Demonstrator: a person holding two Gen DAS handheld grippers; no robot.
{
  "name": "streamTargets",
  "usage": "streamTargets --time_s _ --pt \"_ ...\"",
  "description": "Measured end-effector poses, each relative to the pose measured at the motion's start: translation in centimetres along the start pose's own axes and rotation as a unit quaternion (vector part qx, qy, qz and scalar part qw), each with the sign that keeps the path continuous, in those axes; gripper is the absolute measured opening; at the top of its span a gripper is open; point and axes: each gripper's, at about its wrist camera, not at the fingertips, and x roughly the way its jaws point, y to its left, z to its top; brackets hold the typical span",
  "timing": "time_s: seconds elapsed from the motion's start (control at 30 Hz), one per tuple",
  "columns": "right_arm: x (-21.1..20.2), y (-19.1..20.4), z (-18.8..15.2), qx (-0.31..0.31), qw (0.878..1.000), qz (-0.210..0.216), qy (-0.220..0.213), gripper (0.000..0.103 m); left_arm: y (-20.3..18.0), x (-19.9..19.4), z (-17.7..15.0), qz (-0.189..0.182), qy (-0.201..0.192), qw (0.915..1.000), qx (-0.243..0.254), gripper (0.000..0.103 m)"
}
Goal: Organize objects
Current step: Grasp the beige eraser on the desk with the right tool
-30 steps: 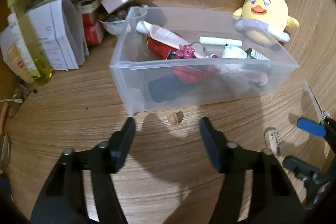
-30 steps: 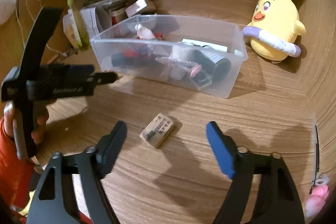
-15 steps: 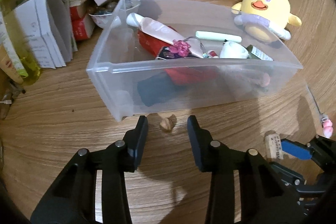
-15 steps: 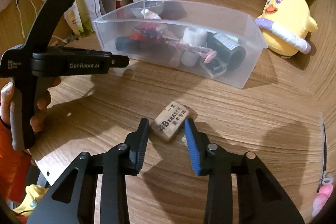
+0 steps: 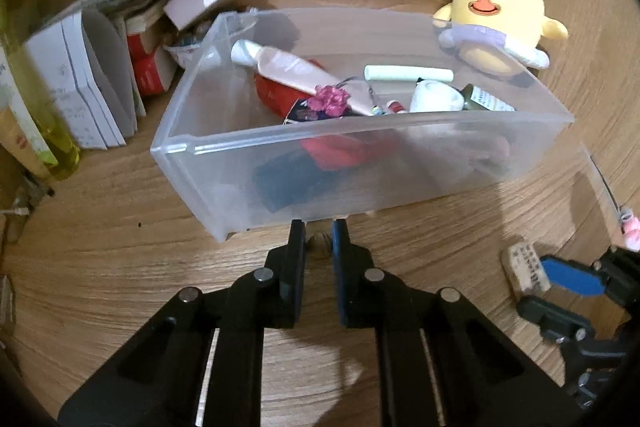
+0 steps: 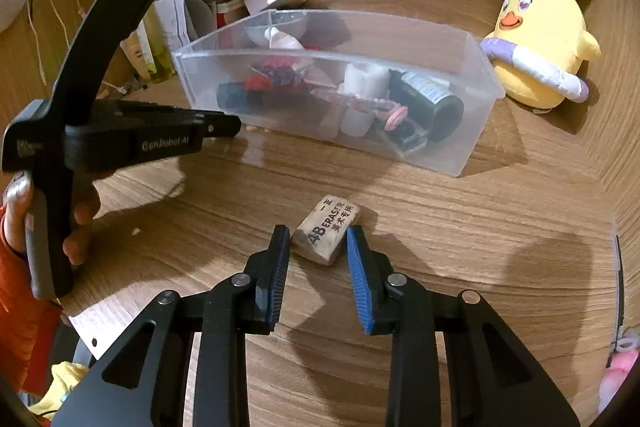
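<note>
A clear plastic bin [image 5: 400, 135] holds several small items; it also shows in the right wrist view [image 6: 472, 147]. My left gripper [image 5: 319, 237] is shut on a small tan nut-like object [image 5: 319, 245] on the table just in front of the bin. A beige 4B eraser [image 6: 326, 229] lies on the wooden table. My right gripper [image 6: 318, 239] has its jaws narrowed around the eraser's near end, touching or almost touching it. The eraser [image 5: 526, 269] and right gripper [image 5: 560, 291] also show in the left wrist view.
A yellow chick plush with bunny ears [image 5: 500, 23] stands behind the bin at right. Papers, boxes and a yellow bottle [image 5: 60, 131] crowd the left back corner. A pink item [image 6: 618, 375] lies at the far right. The left gripper body [image 6: 120, 143] shows at left.
Both grippers moved forward and narrowed. The left jaws closed on the small tan object. The right jaws closed in around the eraser.
</note>
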Motion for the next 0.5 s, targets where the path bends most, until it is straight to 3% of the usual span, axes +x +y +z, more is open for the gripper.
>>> streamTargets --time_s 0.5 --pt "-2.9 -0.8 1.6 -0.002 0.999 -0.019 -0.046 0.027 0.0 -3.6 -1.3 -0.027 -0.055 0.9979 -0.02 0.012"
